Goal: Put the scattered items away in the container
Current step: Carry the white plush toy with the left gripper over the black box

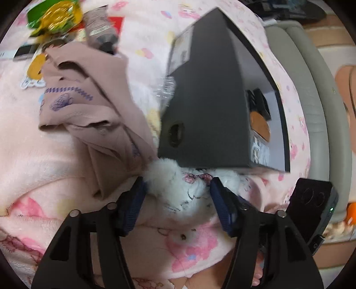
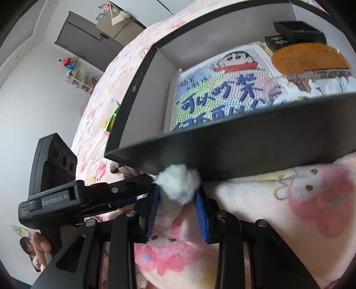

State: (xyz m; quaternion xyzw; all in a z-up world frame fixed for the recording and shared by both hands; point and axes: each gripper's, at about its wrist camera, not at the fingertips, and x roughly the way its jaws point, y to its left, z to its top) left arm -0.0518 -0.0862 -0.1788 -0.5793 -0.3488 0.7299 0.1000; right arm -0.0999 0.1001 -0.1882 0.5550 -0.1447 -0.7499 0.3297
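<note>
Left wrist view: the left gripper [image 1: 178,189] points down at a white plush toy [image 1: 189,193] lying on a pink cartoon-print blanket [image 1: 44,166]. The toy sits between the two blue pads, just in front of the near wall of a black box [image 1: 207,111], and its far edge is tucked under that wall. Whether the pads press the fur cannot be told from this view. A beige embroidered cloth [image 1: 89,106] lies crumpled to the left of the box. Further back lie a green packet with gold print [image 1: 55,15] and a grey tube [image 1: 100,29]; no lettering on them is legible.

Right wrist view: the right gripper [image 2: 178,200] has its jaws parted around a fluffy white part of the same toy, which touches the box wall; firm contact with the pads cannot be confirmed. The second gripper's housing at left carries the marking "GenRobot AI". Inside the box lie a bead-art panel [image 2: 222,93] showing a cartoon boy and blue Chinese characters, a wooden comb [image 2: 311,60] and a small black case [image 2: 298,31].
</note>
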